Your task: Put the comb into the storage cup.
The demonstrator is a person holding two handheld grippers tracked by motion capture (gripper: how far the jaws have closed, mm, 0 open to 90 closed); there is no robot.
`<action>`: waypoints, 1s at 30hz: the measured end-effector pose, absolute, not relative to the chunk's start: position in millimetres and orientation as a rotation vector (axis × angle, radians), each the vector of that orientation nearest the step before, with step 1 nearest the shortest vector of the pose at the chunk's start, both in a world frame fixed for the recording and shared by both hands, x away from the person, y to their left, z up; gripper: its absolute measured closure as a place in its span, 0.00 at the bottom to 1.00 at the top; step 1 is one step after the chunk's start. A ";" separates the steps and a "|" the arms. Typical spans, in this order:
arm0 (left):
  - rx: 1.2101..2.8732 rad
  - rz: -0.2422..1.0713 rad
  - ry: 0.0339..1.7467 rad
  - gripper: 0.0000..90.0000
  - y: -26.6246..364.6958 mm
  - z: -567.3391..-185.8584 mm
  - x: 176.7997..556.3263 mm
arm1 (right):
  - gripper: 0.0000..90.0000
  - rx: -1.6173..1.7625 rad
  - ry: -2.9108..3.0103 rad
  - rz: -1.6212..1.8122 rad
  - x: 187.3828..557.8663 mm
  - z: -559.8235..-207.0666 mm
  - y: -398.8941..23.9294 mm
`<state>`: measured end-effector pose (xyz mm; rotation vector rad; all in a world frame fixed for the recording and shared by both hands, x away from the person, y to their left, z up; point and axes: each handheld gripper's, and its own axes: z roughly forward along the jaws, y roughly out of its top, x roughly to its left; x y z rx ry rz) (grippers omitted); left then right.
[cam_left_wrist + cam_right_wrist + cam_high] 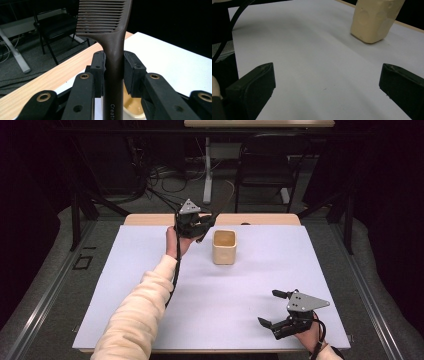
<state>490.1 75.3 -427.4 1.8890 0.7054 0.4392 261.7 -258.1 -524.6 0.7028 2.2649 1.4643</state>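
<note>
My left gripper [202, 227] hangs in the air at the far side of the table, just left of a cream square cup [224, 246]. In the left gripper view its pads [100, 71] are shut on the handle of a dark brown comb [113, 50], whose teeth point up and away, and the cup's rim [133, 108] shows below the jaws. My right gripper [272, 309] rests low near the table's front right, jaws spread wide with nothing between them. In the right gripper view the cream cup [374, 18] stands far ahead at the upper right.
A white sheet [150, 285] covers the wooden table [150, 219]. Beyond the far edge stand a black chair [265, 162], a desk leg [207, 170] and loose cables on the floor. A sleeved forearm [137, 315] crosses the left half of the sheet.
</note>
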 end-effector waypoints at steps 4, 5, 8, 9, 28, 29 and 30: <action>1.885 0.443 0.699 0.80 72.5 -424.7 490.4 | 0.00 0.704 2.264 1.465 261.6 -524.6 -258.1; 1.885 0.444 0.699 0.80 71.9 -424.7 490.5 | 0.00 0.703 2.264 1.464 261.6 -524.6 -258.1; 1.891 0.443 0.694 0.80 69.8 -425.2 490.6 | 0.00 0.703 2.268 1.465 261.5 -524.7 -257.6; 1.891 0.444 0.692 0.80 69.4 -425.3 490.7 | 0.00 0.703 2.268 1.465 261.5 -524.6 -257.7; 1.882 0.458 0.672 0.80 60.7 -419.5 492.1 | 0.00 0.702 2.273 1.463 261.9 -525.2 -257.0; 1.880 0.458 0.668 0.80 59.9 -419.7 492.2 | 0.00 0.701 2.273 1.462 261.9 -525.2 -256.9; 1.880 0.457 0.664 0.80 59.3 -419.8 492.5 | 0.00 0.701 2.276 1.462 262.1 -525.3 -257.0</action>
